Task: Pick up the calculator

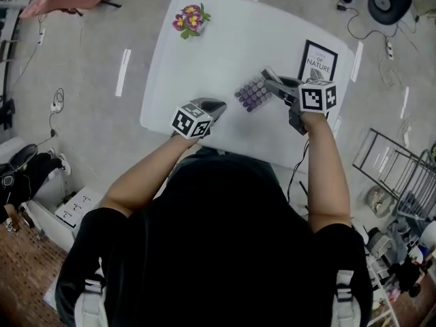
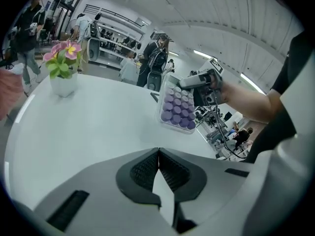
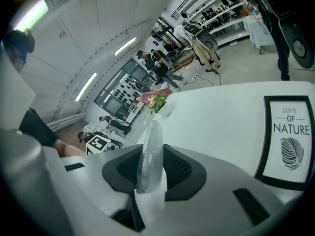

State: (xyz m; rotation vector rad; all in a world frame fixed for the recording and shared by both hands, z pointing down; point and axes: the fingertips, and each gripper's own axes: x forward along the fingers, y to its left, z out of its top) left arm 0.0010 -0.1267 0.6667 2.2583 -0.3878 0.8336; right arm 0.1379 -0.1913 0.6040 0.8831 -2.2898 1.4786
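Right gripper clamped on calculator edge, forearm outstretched, angled down; left gripper closed, empty.

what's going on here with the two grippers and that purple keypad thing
A person at a white table has a gripper in each hand. The right gripper has its jaws clamped on one edge of the calculator, a clear-cased one with purple keys, and holds it tilted above the tabletop. The left gripper hangs nearby, jaws together and empty. A potted flower and a framed print sit on the table.
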